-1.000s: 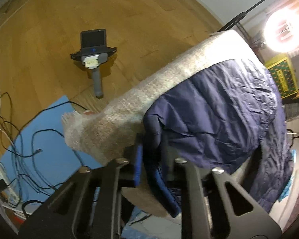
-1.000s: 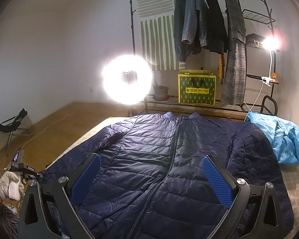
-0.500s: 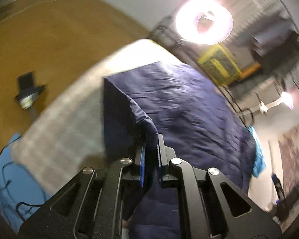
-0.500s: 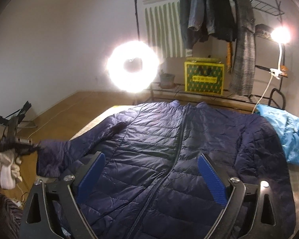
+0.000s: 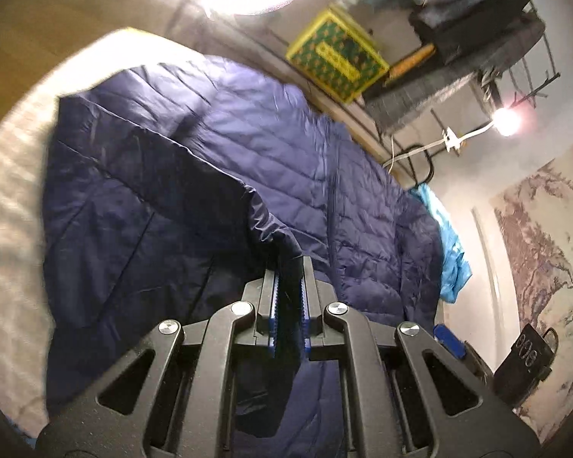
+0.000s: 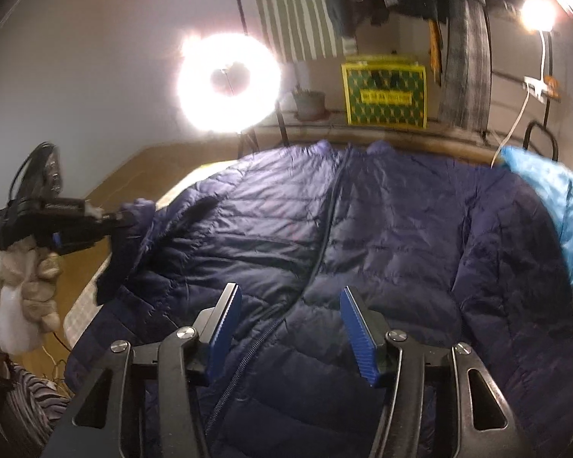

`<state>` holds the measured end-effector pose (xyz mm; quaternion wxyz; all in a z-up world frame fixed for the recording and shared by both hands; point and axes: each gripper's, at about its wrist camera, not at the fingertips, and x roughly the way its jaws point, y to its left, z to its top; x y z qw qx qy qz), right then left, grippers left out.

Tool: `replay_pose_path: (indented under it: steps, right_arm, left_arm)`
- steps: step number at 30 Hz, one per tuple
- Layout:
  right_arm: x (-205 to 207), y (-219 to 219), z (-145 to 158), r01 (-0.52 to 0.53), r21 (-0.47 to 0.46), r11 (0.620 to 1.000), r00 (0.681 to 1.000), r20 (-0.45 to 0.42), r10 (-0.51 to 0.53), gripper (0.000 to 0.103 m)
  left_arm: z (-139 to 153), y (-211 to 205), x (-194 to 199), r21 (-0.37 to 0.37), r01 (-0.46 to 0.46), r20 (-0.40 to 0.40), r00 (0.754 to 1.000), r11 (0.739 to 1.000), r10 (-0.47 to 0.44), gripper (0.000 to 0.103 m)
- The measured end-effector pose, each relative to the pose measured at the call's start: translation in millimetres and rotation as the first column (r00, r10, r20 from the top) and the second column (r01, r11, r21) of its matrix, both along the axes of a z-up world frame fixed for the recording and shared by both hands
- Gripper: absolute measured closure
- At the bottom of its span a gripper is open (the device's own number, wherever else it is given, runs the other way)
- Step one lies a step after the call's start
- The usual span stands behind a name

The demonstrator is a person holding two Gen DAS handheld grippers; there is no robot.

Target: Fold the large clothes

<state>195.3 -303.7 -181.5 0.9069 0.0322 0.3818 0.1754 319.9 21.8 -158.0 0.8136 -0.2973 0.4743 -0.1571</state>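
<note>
Navy sleeve (image 5: 195, 191) now higher, inward.

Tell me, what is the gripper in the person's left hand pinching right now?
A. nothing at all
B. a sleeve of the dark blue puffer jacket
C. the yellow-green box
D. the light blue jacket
B: the left gripper has its jaws closed on a fold of the dark blue puffer jacket, lifting its sleeve off the bed.

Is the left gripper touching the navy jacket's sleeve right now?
Touching: in the left wrist view the left gripper is shut on the sleeve, fabric pinched between its blue pads.
</note>
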Motion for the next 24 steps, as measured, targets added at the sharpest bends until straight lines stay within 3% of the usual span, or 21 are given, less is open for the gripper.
replay_pose_path:
  steps: [5, 8, 9, 11, 12, 16, 19, 24]
  right_arm:
    - [19, -1, -24, 0.012, 0.091, 0.996, 0.992, -0.130, 0.000, 0.047]
    - [26, 9, -28, 0.012, 0.110, 0.994, 0.988, -0.157, 0.005, 0.046]
    - [29, 13, -27, 0.008, 0.116, 0.993, 0.987, -0.159, 0.010, 0.046]
    - [34, 22, -28, 0.000, 0.120, 0.993, 0.986, -0.165, 0.020, 0.045]
    - [38, 27, -29, -0.009, 0.124, 0.992, 0.985, -0.171, 0.030, 0.043]
    - [52, 49, -40, -0.048, 0.137, 0.989, 0.973, -0.218, 0.078, 0.026]
    - [67, 69, -54, -0.080, 0.116, 0.990, 0.958, -0.267, 0.108, 0.025]
    - [97, 102, -81, -0.098, 0.107, 0.989, 0.928, -0.349, 0.130, 0.025]
  left_arm:
    - [-36, -34, 26, -0.017, 0.024, -0.089, 0.996, 1.000, -0.025, 0.096]
    - [-48, -47, 35, 0.009, 0.045, -0.129, 0.991, 0.999, -0.043, 0.096]
    - [-49, -49, 36, 0.015, 0.048, -0.133, 0.990, 0.999, -0.046, 0.094]
    - [-45, -49, 37, 0.009, 0.062, -0.151, 0.987, 0.998, -0.060, 0.078]
    - [-40, -46, 36, -0.012, 0.065, -0.143, 0.987, 0.998, -0.066, 0.070]
    - [-10, -39, 31, 0.015, 0.092, -0.046, 0.995, 0.996, -0.091, 0.068]
    - [9, -17, 27, 0.109, 0.060, 0.024, 0.998, 0.992, -0.063, 0.068]
    - [13, 42, 23, 0.224, -0.090, 0.064, 0.995, 0.970, 0.078, 0.068]
